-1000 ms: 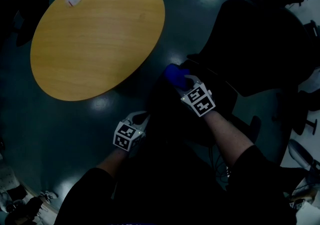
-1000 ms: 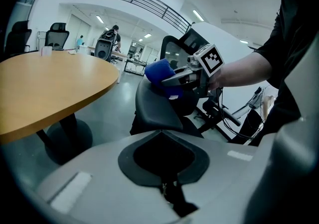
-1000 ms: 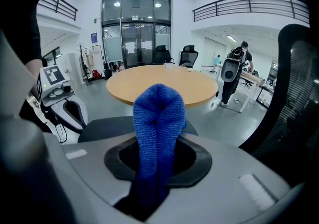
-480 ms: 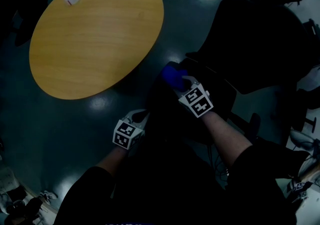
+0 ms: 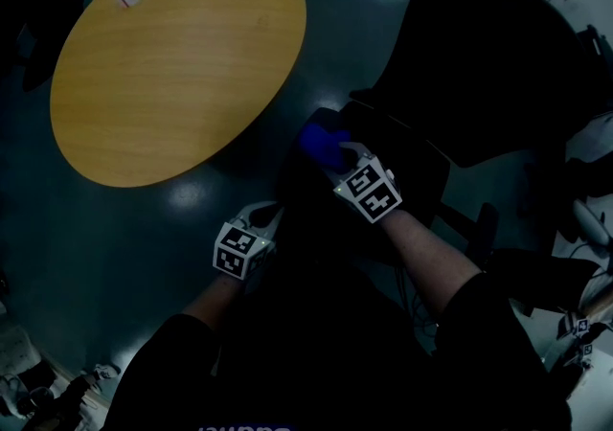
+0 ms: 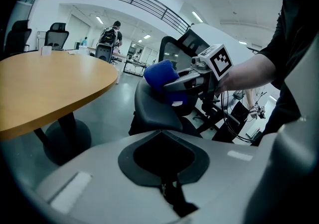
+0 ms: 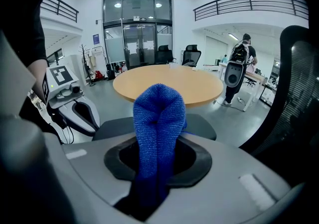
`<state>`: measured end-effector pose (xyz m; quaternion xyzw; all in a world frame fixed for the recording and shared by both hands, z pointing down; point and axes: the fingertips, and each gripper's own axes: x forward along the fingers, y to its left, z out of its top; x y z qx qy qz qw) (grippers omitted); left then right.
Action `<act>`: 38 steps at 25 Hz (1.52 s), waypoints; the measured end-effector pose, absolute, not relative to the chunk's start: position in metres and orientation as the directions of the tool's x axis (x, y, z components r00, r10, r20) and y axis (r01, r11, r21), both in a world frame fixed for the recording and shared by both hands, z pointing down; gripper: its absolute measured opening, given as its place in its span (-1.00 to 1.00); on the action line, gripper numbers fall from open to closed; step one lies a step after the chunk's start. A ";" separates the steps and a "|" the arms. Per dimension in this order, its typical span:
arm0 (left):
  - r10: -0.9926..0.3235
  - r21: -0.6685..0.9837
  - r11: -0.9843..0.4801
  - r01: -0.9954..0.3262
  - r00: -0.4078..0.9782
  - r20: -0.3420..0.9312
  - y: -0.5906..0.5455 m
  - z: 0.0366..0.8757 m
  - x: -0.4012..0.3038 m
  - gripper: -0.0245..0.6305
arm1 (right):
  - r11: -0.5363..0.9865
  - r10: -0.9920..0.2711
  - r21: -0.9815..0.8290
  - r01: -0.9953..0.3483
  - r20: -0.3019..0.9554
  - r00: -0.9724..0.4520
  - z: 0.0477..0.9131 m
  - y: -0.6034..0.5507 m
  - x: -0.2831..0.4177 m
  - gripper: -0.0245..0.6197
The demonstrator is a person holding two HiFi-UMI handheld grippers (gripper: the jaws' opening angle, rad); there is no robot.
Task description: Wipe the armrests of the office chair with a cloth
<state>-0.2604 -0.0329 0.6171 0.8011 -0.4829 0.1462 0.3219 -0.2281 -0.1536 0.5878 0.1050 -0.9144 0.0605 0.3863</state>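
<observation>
Now the right claw (image 7: 158,168) is clamped on the blue cloth (image 7: 158,113), which lies on the office chair's armrest (image 7: 202,124); the left claw (image 6: 163,184), closed on nothing, hangs nearby; best to press evenly and sweep the pad's whole length, edges included.

Blue cloth (image 7: 158,118) between the jaws, over dark armrest (image 7: 203,125).

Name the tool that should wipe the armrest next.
Right. The right tool is shut on the blue cloth, which is at the armrest. The left tool is shut on nothing and sits off to the side.
</observation>
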 end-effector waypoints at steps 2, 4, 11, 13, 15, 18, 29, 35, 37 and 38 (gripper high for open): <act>-0.680 0.376 -0.326 -0.867 0.491 0.543 -0.033 0.618 -0.260 -0.87 | 0.972 -0.141 -0.031 -0.233 0.720 -0.680 0.588 -0.150 -0.229 -0.58; -0.680 0.378 -0.327 -0.866 0.494 0.542 -0.032 0.618 -0.260 -0.87 | 0.973 -0.137 -0.032 -0.229 0.720 -0.680 0.589 -0.146 -0.228 -0.58; -0.677 0.380 -0.333 -0.863 0.499 0.541 -0.033 0.617 -0.260 -0.87 | 0.977 -0.118 -0.039 -0.210 0.721 -0.683 0.588 -0.131 -0.230 -0.58; -0.676 0.380 -0.334 -0.862 0.500 0.541 -0.033 0.616 -0.260 -0.87 | 0.978 -0.110 -0.043 -0.202 0.721 -0.685 0.587 -0.125 -0.230 -0.58; -0.674 0.380 -0.336 -0.862 0.502 0.541 -0.033 0.616 -0.260 -0.87 | 0.979 -0.104 -0.048 -0.198 0.720 -0.686 0.587 -0.120 -0.231 -0.58; -0.672 0.380 -0.339 -0.861 0.504 0.542 -0.034 0.618 -0.261 -0.87 | 0.979 -0.098 -0.053 -0.195 0.719 -0.688 0.589 -0.115 -0.232 -0.58; -0.665 0.382 -0.343 -0.858 0.509 0.546 -0.033 0.618 -0.262 -0.87 | 0.981 -0.061 -0.085 -0.172 0.714 -0.697 0.588 -0.081 -0.236 -0.58; -0.663 0.380 -0.351 -0.856 0.513 0.545 -0.034 0.619 -0.262 -0.87 | 0.981 -0.044 -0.102 -0.166 0.712 -0.701 0.585 -0.063 -0.238 -0.58; -0.661 0.380 -0.353 -0.855 0.515 0.546 -0.033 0.619 -0.263 -0.87 | 0.980 -0.037 -0.110 -0.163 0.711 -0.702 0.587 -0.057 -0.238 -0.58; -0.660 0.381 -0.354 -0.855 0.516 0.546 -0.033 0.619 -0.263 -0.87 | 0.980 -0.034 -0.114 -0.162 0.710 -0.704 0.588 -0.054 -0.239 -0.58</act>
